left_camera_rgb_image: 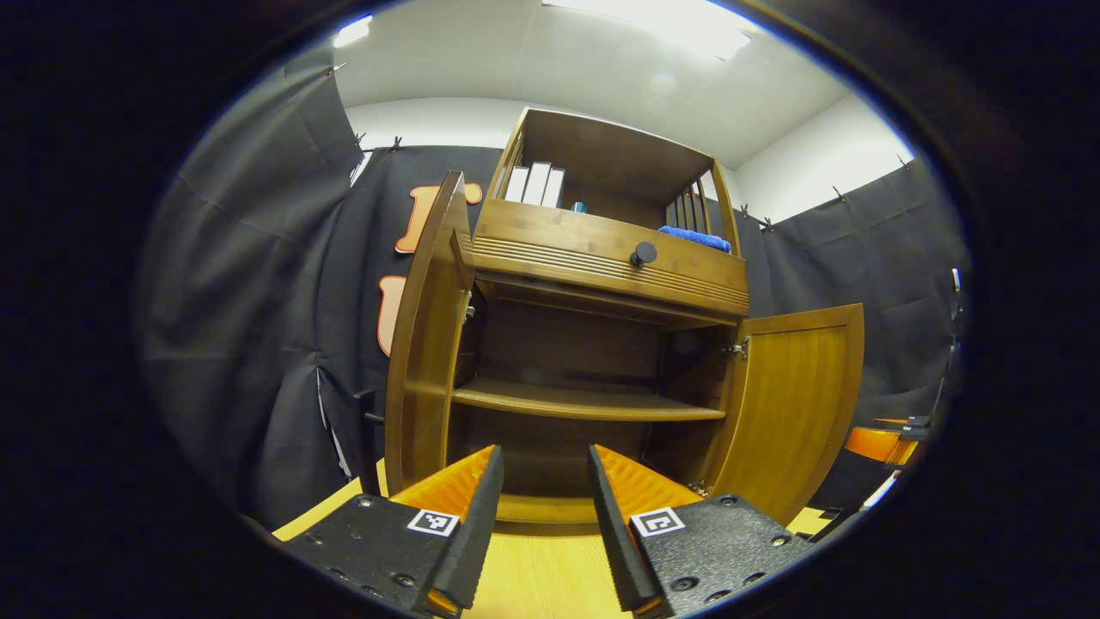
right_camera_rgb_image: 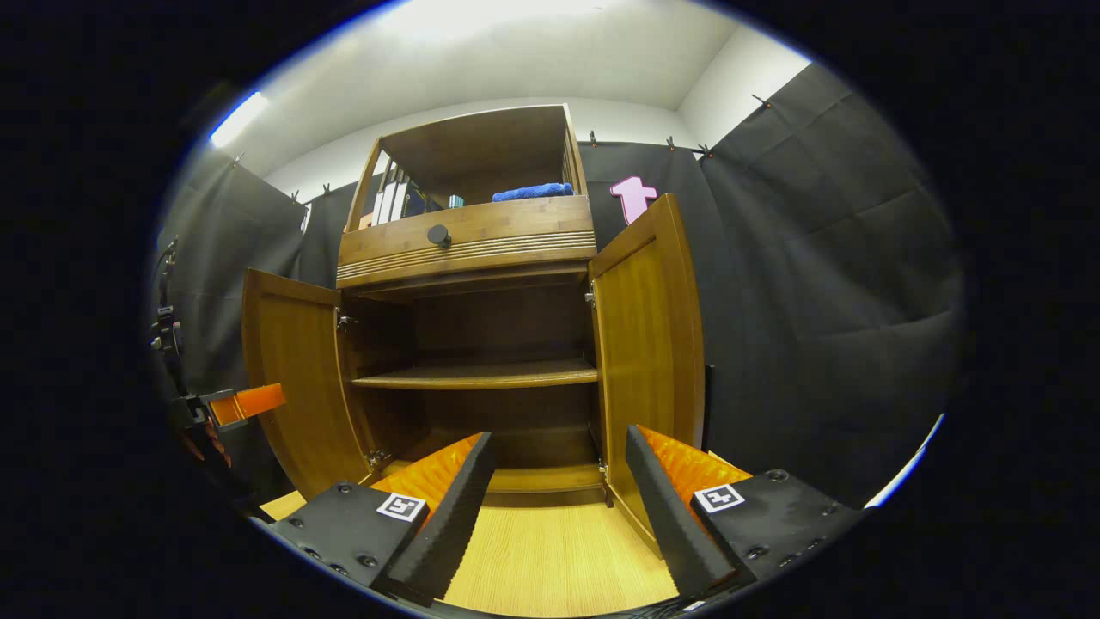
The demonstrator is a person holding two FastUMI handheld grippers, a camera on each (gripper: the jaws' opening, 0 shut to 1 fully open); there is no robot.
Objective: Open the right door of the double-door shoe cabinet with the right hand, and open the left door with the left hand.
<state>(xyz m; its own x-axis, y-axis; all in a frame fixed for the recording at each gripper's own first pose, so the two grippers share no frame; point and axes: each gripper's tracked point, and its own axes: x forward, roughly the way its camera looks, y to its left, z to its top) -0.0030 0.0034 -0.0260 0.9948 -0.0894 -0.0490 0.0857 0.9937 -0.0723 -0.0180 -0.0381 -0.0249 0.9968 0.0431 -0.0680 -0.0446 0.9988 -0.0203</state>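
The wooden shoe cabinet [left_camera_rgb_image: 601, 258] stands ahead with both lower doors swung wide. In the left gripper view the left door [left_camera_rgb_image: 425, 344] is edge-on and the right door [left_camera_rgb_image: 795, 395] hangs out to the right. My left gripper [left_camera_rgb_image: 546, 481] is open, low in front of the cabinet, holding nothing. In the right gripper view the right door [right_camera_rgb_image: 649, 344] stands near, the left door [right_camera_rgb_image: 292, 378] farther left. My right gripper [right_camera_rgb_image: 559, 468] is open and holds nothing. The other gripper [right_camera_rgb_image: 245, 402] shows at the far left. Inside, a bare shelf [right_camera_rgb_image: 481, 375] crosses the cabinet.
A drawer with a dark knob [left_camera_rgb_image: 643, 253] sits above the doors. The top compartment holds white books [left_camera_rgb_image: 534, 183] and a blue cloth [left_camera_rgb_image: 696, 238]. Black cloth walls surround the cabinet. Light wooden floor [right_camera_rgb_image: 550, 559] lies under the grippers.
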